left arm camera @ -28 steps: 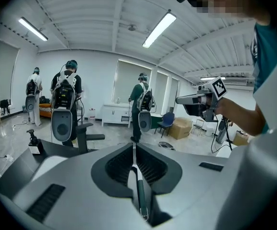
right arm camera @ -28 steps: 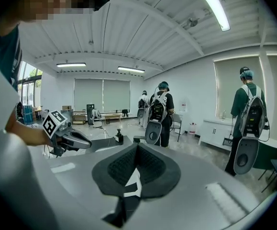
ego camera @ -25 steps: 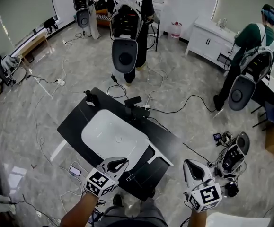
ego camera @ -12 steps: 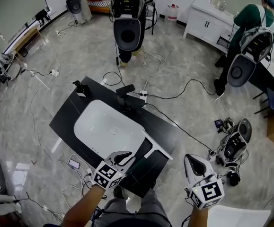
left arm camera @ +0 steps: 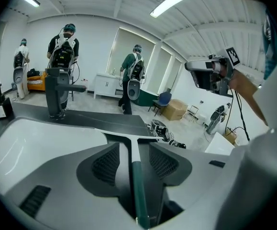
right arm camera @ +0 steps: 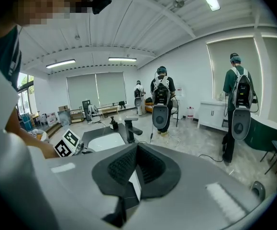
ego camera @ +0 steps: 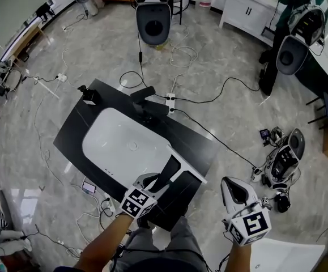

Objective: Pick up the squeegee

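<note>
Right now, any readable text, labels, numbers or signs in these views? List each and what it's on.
No readable words or numbers in any view.
Left marker cube: black-and-white square patterns only, no letters or digits.
Right marker cube: the same, patterns only.
Cardboard box: any print is too small to read.
</note>
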